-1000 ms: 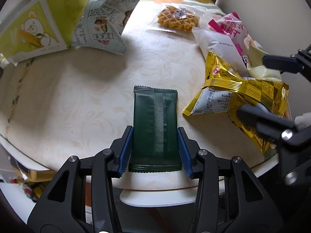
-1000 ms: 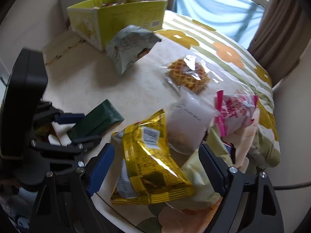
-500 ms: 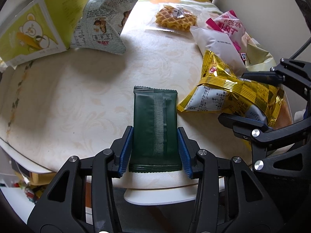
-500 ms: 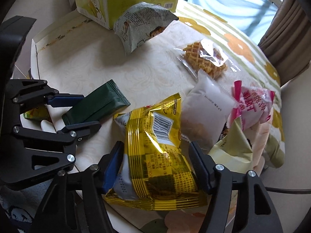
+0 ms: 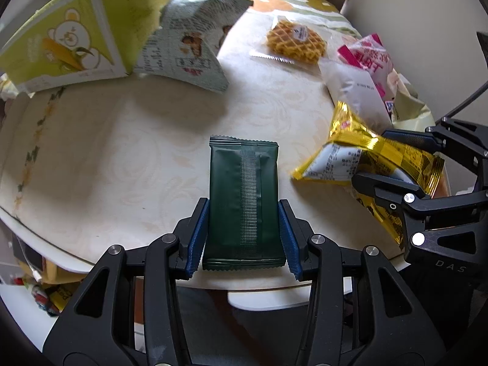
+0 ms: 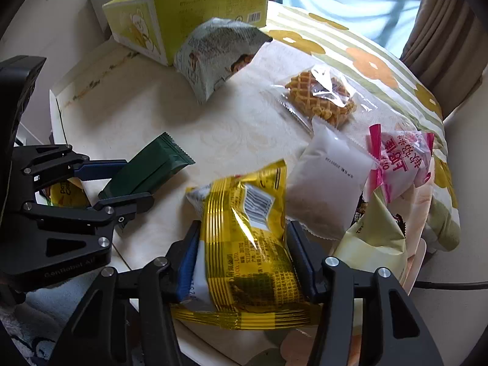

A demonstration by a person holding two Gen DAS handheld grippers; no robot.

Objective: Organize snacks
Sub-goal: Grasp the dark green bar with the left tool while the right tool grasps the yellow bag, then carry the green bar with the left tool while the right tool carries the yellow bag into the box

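Observation:
My left gripper (image 5: 244,238) is shut on a dark green snack packet (image 5: 244,201), holding it by its near end above the table's front edge; the packet also shows in the right wrist view (image 6: 152,169). My right gripper (image 6: 242,259) is shut on a yellow foil snack bag (image 6: 247,244), which also shows in the left wrist view (image 5: 369,158) at the right. A yellow-green carton (image 6: 183,21) with a bear picture stands open at the back left.
On the cream tablecloth (image 5: 122,140) lie a pale blue snack bag (image 5: 195,48), a wrapped waffle (image 5: 294,41), a white pouch (image 6: 328,186), a pink packet (image 6: 399,164) and a pale yellow bag (image 6: 375,244). The table's edge is close below both grippers.
My right gripper has closed in on the yellow bag and now grips it. The left gripper holds the green packet as before and has lifted slightly toward the carton.

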